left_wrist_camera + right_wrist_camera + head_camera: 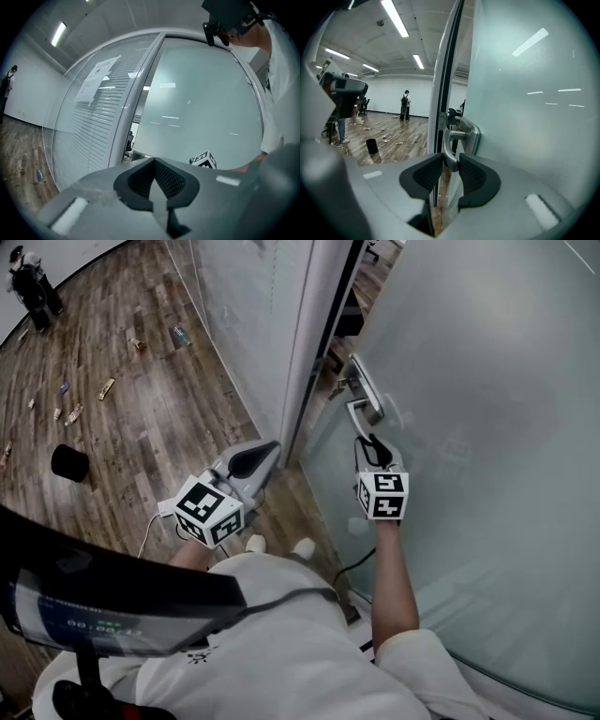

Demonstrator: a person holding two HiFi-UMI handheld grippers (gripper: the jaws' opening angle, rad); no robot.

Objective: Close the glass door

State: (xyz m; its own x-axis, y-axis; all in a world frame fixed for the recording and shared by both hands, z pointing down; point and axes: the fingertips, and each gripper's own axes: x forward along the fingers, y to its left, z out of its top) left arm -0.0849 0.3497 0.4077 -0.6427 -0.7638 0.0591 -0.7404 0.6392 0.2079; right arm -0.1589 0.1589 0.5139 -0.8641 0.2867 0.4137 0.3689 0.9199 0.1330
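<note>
Now we hold the door handle [457, 135] in our right gripper [450, 162], the frame [309, 343] just left across a narrow gap.

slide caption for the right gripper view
Right gripper clamps the metal door handle of the frosted glass door, slightly ajar.

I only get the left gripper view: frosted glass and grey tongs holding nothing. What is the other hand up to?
Observer: The right tongs are clamped on the silver metal lever handle of the frosted glass door.
Visitor: Anything on the floor nearby?
Observer: A black round bin stands on the wooden floor.
Visitor: Where are my tongs, seen from above?
Observer: The left tongs are close beside the white door frame, left of the handle.
</note>
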